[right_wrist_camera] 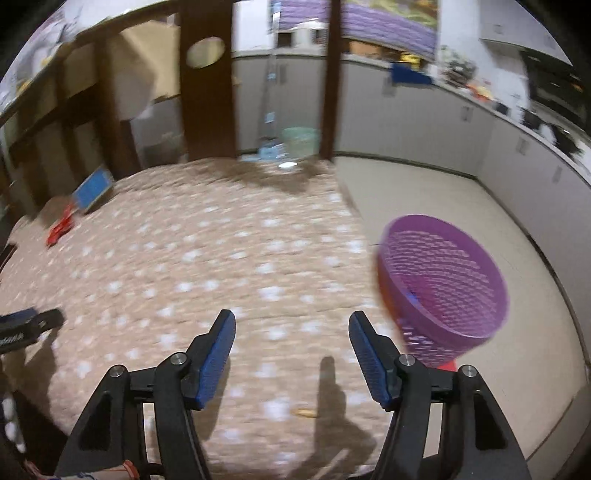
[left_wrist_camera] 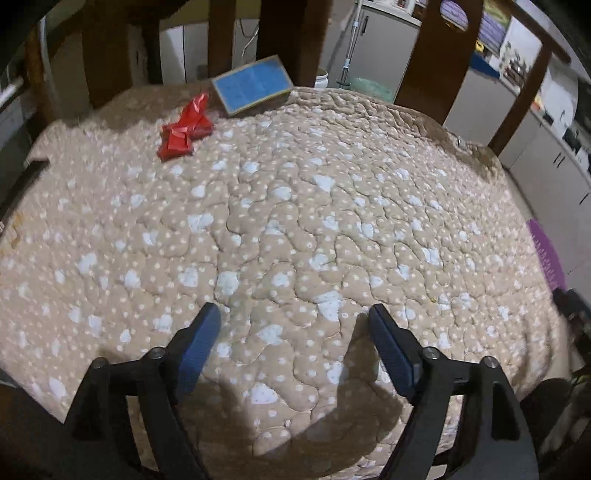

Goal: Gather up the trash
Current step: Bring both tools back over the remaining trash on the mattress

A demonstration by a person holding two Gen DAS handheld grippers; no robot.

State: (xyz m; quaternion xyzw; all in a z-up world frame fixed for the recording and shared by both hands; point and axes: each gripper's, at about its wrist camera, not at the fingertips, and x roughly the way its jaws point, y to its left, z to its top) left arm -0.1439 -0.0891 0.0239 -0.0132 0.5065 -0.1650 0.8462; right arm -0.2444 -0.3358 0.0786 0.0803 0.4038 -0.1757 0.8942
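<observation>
Left wrist view: our left gripper [left_wrist_camera: 293, 317] tilts steeply down over the quilted beige cover [left_wrist_camera: 295, 229], jaws spread wide apart, nothing between the blue pads [left_wrist_camera: 201, 345]. They hang above the cloth; their shadow falls just below the tips. Far ahead of the jaws and off to their left lies the red crumpled wrapper [left_wrist_camera: 184, 129], on the cover near its far edge. Just beyond it, touching or nearly so, sits a blue-topped box [left_wrist_camera: 253, 84] against the dark wooden chair slats [left_wrist_camera: 284, 33]. A sliver of purple shows at the right rim, well off to the right of the jaws.

Right wrist view, motion-blurred: our right gripper [right_wrist_camera: 291, 323] also points downward over the same cover [right_wrist_camera: 207, 266], jaws apart and empty. Just beside the right finger, on the pale floor next to the cover's edge, stands the purple mesh basket [right_wrist_camera: 443, 288], something red low inside or behind it; we cannot tell which. The wrapper [right_wrist_camera: 61, 229] and box [right_wrist_camera: 92, 188] lie far ahead-left of these jaws. The left gripper's tip [right_wrist_camera: 31, 326] pokes in at the left rim.
</observation>
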